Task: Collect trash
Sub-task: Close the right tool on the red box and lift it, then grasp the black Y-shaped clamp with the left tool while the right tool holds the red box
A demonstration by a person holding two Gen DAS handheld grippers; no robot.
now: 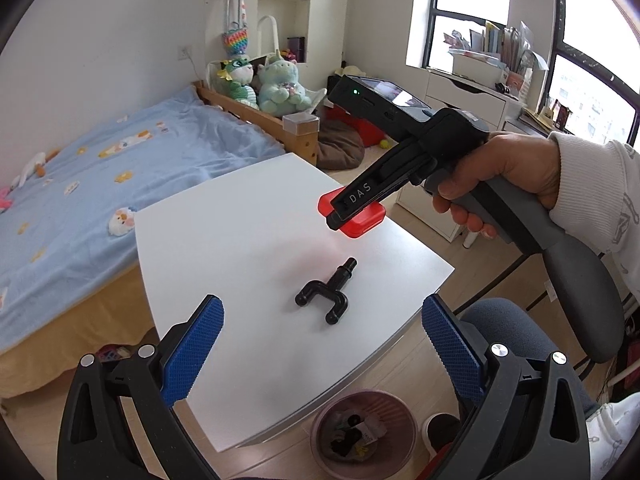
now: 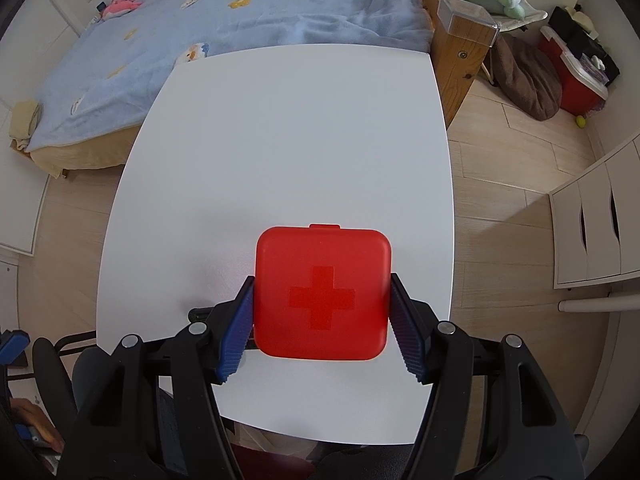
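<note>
The left gripper has its blue pads spread wide, holding nothing, above the near edge of the white square table. A black Y-shaped plastic part lies on the table. Beyond it, the right gripper pinches a red square plastic box with a cross, lifted above the table. On the floor beside the table stands a round pink bin with scraps inside.

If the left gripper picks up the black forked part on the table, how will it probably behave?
The black forked part looks like rigid plastic, so it probably will not bend. It seems small and thin, likely light. Its round stem and curved prongs may slip or twist between the open left gripper pads.
</note>
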